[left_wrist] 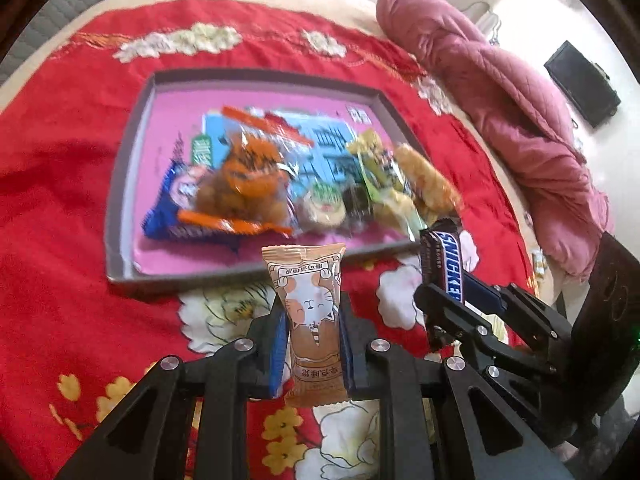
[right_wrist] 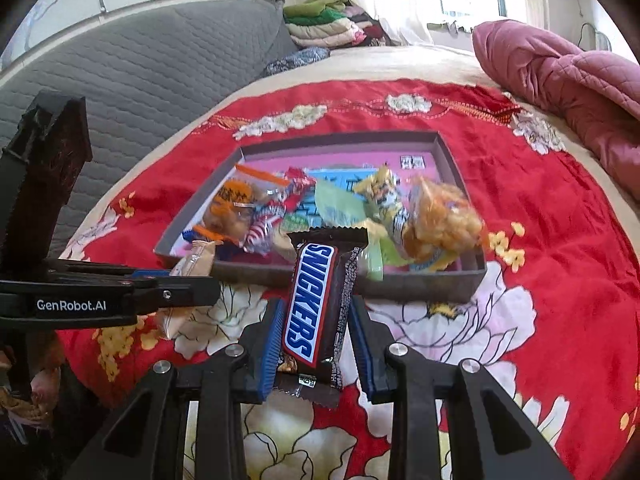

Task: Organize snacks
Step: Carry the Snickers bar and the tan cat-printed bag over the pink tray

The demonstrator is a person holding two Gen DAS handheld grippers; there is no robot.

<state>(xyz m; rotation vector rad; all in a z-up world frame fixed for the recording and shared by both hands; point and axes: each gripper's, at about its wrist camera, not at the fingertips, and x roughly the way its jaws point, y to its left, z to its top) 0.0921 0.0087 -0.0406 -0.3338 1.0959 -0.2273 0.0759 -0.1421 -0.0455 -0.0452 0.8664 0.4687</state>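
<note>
My left gripper [left_wrist: 313, 320] is shut on a tan snack packet [left_wrist: 310, 312] printed with a cartoon cat, held upright above the red cloth. My right gripper [right_wrist: 316, 324] is shut on a Snickers bar [right_wrist: 316, 304], also standing on end between the blue pads. Each gripper shows in the other's view: the right gripper [left_wrist: 448, 300] with the Snickers bar [left_wrist: 446, 264] at the right, the left gripper [right_wrist: 192, 280] with the tan packet [right_wrist: 196, 260] at the left. Just beyond both lies a grey tray [left_wrist: 120, 216] with a pink floor, holding several wrapped snacks [left_wrist: 248, 184].
The tray [right_wrist: 436, 284] rests on a red flowered cloth [left_wrist: 52, 200] spread over a bed. A pink quilt [left_wrist: 520, 120] is bunched along the right side. A grey quilted cover [right_wrist: 140, 68] and folded clothes [right_wrist: 328, 24] lie at the far end.
</note>
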